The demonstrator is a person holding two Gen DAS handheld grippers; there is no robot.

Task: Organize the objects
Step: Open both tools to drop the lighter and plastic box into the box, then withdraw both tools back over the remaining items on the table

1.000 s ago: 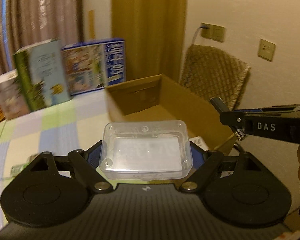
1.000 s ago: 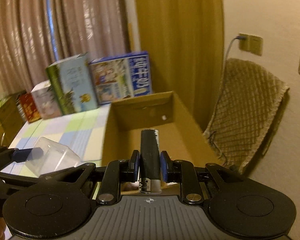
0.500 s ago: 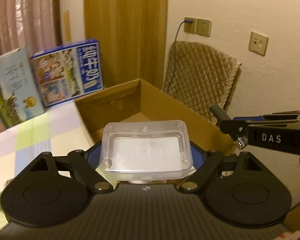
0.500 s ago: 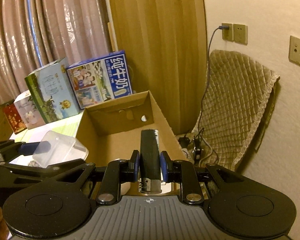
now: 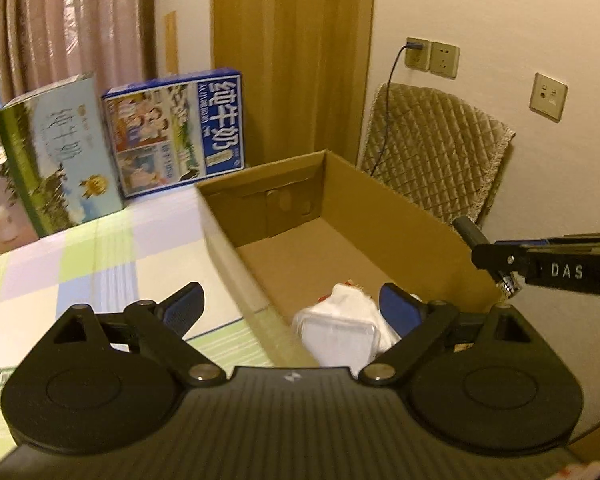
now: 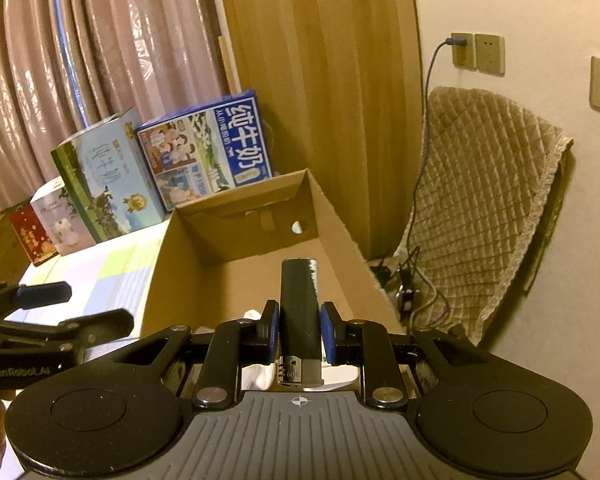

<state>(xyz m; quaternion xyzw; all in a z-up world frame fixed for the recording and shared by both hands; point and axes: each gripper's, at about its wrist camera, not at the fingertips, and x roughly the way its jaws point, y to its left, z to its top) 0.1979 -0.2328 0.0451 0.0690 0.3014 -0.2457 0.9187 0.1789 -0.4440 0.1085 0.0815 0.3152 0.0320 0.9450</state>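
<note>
Lighter [image 6: 300,312] betw. right jaws, over cardboard box [image 6: 340,224].

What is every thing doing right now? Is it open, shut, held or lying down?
Left gripper: open, empty.
Right gripper: shut on black lighter.
Clear plastic box: lid shut, lying in the carton.
Brown cardboard carton: open-topped, on the table.
Blue milk box: standing upright.

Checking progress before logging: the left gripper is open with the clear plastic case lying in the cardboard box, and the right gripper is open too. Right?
Not quite. The right gripper is shut on the black lighter, as the right wrist view shows. The left gripper is open, and the clear plastic case lies in the cardboard box.
</note>
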